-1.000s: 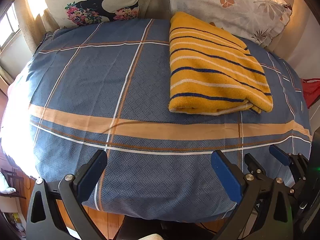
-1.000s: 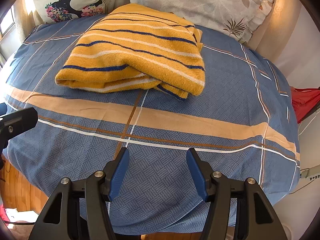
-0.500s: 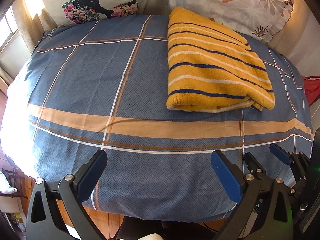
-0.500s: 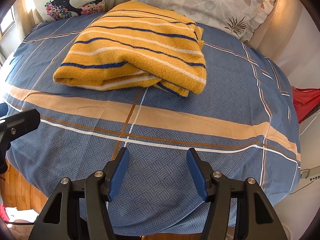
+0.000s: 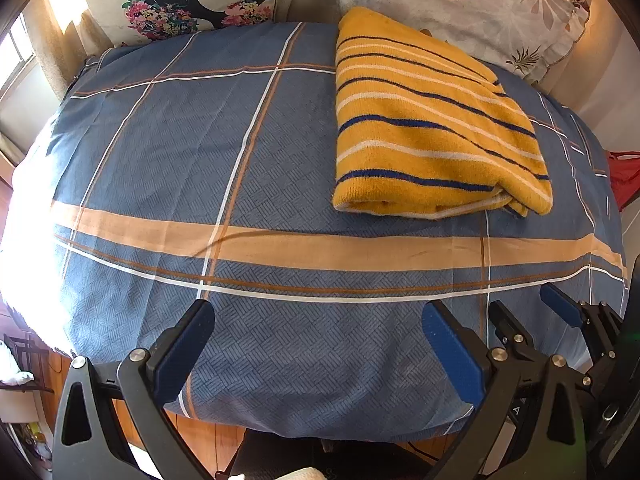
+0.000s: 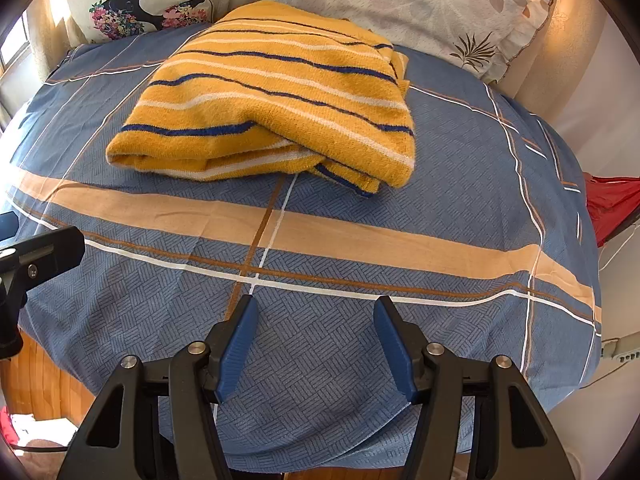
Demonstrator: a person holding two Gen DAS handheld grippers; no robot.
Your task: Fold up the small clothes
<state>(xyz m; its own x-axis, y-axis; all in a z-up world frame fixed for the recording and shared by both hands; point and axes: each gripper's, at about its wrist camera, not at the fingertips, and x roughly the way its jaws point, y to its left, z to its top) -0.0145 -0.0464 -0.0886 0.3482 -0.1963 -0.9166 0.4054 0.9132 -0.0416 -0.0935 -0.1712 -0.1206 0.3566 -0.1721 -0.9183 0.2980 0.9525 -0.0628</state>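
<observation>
Left gripper low over the near edge of the blue plaid bedsheet, jaws spread wide, holding nothing, right gripper beside it, likewise spread and empty, one folded yellow striped garment toward the sheet's far side, near two floral pillows.

Striped garment: fuzzy knit cloth. Bedsheet: matt woven cotton.
</observation>
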